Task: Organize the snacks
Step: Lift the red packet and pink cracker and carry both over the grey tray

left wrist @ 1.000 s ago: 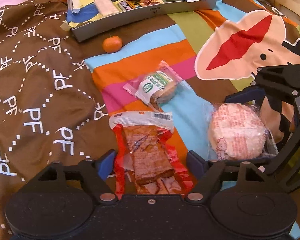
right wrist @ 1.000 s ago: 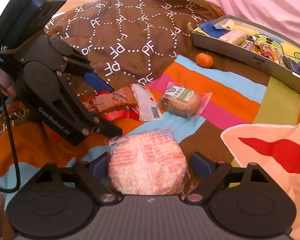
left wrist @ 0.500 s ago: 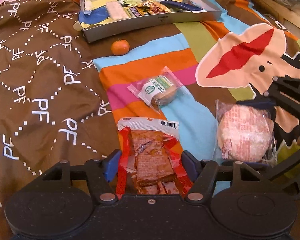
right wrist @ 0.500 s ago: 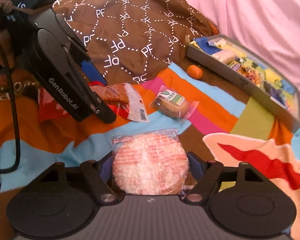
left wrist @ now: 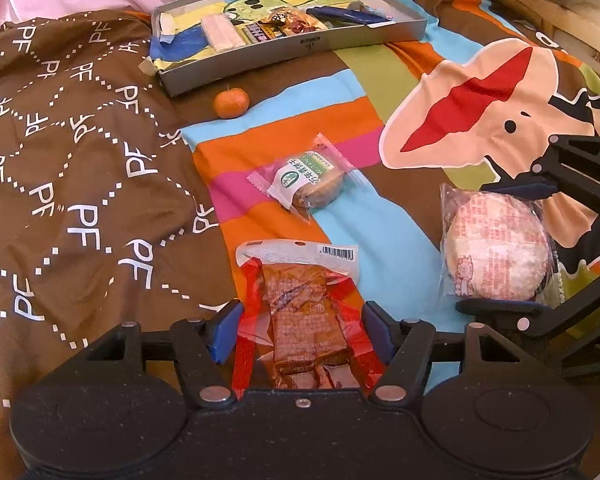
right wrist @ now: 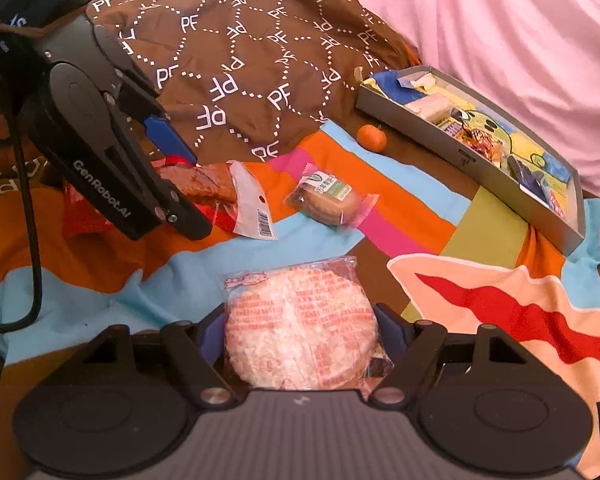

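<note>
left gripper (left wrist: 302, 330): low, level — jaws clamped on red jerky packet (left wrist: 300, 320)
right gripper (right wrist: 300, 338): jaws clamped on round rice cracker (right wrist: 300, 328)

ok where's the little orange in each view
Left wrist: orange is upper left of centre, just in front of the grey tray's near-left corner.
Right wrist: orange is upper right of centre, beside the same tray wall.
Shared landmark: the green-label biscuit pack, nearer the camera than the orange in both.
</note>
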Action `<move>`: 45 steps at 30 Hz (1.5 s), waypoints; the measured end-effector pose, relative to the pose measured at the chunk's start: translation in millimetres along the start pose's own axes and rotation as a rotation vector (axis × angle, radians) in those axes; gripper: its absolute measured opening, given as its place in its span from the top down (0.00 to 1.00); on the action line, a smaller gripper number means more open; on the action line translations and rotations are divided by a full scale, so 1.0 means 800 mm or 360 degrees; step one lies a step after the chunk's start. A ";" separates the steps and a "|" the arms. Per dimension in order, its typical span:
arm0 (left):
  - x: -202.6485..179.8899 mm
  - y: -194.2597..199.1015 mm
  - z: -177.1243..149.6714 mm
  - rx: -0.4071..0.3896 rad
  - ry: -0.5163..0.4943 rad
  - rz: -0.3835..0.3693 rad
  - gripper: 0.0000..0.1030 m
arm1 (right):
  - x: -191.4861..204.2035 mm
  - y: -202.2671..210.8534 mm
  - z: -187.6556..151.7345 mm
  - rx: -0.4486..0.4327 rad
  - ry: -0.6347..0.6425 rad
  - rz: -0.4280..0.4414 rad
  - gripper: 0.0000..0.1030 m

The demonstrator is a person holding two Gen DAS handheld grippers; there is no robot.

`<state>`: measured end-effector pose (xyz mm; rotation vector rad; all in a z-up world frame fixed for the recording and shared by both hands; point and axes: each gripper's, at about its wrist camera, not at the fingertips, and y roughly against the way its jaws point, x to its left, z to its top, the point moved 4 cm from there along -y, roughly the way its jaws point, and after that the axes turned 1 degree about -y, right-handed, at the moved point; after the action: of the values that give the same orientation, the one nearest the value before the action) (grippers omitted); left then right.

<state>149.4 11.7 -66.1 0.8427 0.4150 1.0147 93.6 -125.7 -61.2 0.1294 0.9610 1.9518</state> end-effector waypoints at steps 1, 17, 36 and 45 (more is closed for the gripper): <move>0.000 0.001 -0.001 -0.0001 0.0001 -0.0002 0.35 | -0.001 0.000 0.000 0.0000 -0.0005 0.0000 0.24; -0.006 0.020 -0.006 -0.0126 -0.0082 0.0090 0.37 | 0.007 0.007 0.002 -0.0044 0.0119 -0.0100 0.24; 0.011 0.039 0.018 -0.0371 0.0311 0.0029 0.37 | -0.009 0.009 0.011 -0.0145 0.0084 -0.0230 0.24; 0.019 0.043 0.040 -0.0489 0.0453 -0.0010 0.37 | -0.023 0.010 0.012 -0.0187 0.0014 -0.0260 0.24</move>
<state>158.1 20.5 -18.0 0.4223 0.4869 1.1624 102.8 -136.8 -43.9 -0.0241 0.8337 1.8533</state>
